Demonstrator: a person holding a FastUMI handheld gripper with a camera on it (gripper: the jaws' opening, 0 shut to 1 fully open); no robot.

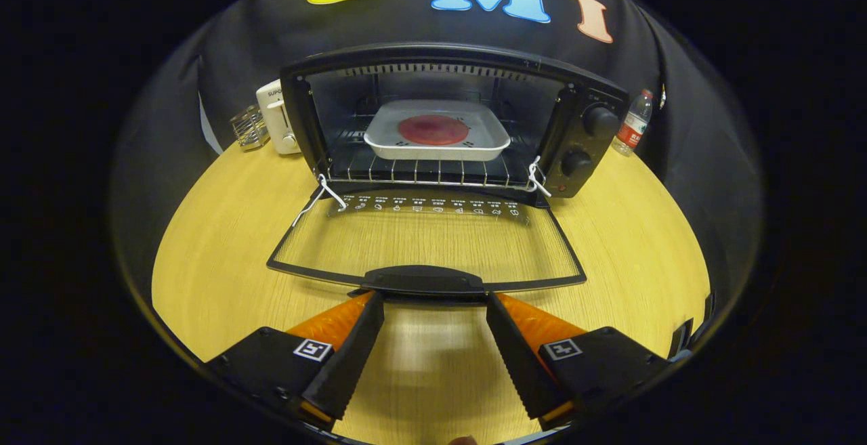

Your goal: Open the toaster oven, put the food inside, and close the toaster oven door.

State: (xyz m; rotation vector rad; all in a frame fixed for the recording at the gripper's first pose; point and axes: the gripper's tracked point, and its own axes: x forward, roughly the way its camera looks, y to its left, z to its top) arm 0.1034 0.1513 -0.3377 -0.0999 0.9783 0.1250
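A black toaster oven (589, 140) stands on the wooden table with its glass door (427, 242) folded down flat toward me. On the wire rack inside sits a white square tray (488, 141) carrying a round reddish piece of food (433, 129). My gripper (433, 301) is open, its fingertips just under the front edge of the door, either side of the door handle (425, 278). Nothing sits between the fingers. Whether the tips touch the handle I cannot tell.
A white pop-up toaster (278, 116) and a small clear glass object (249, 126) stand left of the oven. A water bottle (633, 126) stands to its right, beside the two control knobs (588, 140). Bare wooden table (643, 248) lies on both sides of the door.
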